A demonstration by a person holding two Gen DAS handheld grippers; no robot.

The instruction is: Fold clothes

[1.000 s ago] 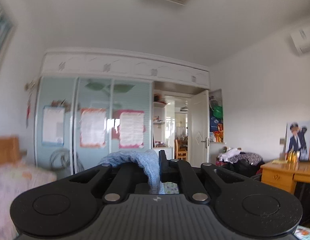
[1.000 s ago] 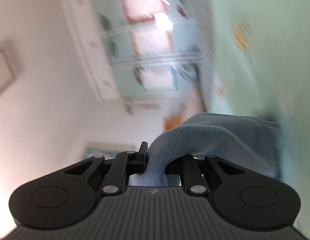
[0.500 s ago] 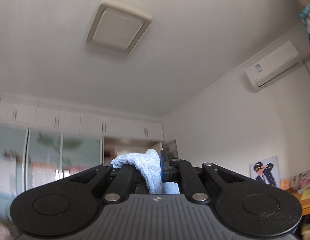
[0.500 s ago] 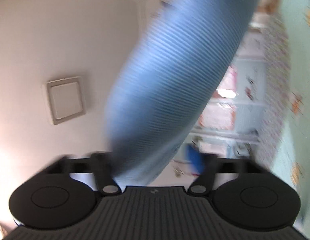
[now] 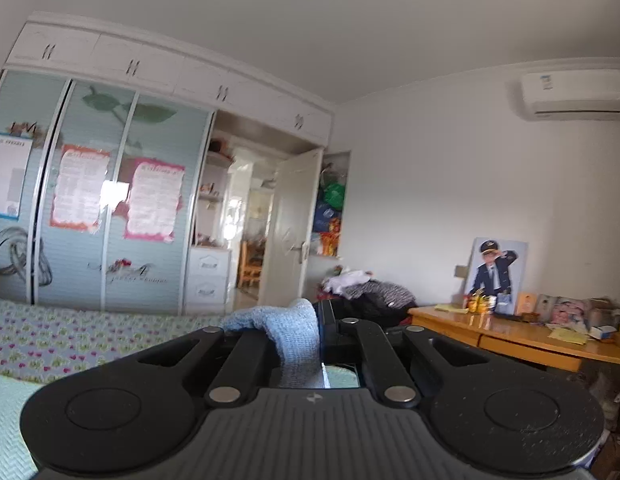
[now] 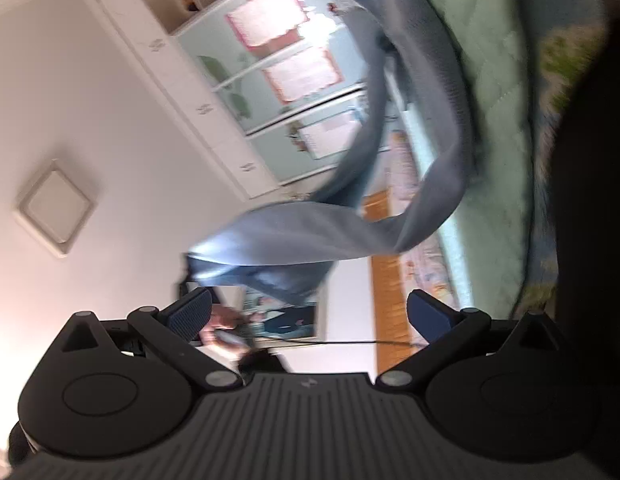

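A second ago the right gripper (image 6: pixel 308 312) pinched the blue knit garment (image 6: pixel 286 240); now its jaws are spread wide, still opening, and the cloth floats free ahead of them. The left gripper's (image 5: pixel 319 330) view dropped from ceiling to wardrobe (image 5: pixel 110 208)

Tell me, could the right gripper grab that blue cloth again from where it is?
Probably yes. The right gripper stands wide open with nothing between its fingers, and the blue cloth hangs loose just ahead of them, unobstructed, though blurred. The left gripper is shut on the cloth.

The knitted garment (image 5: pixel 294 332) is pale blue. The bed (image 5: pixel 70 336) cover is grey-blue with pink and green flowers, and the table (image 5: pixel 509 332) is orange-brown wood.
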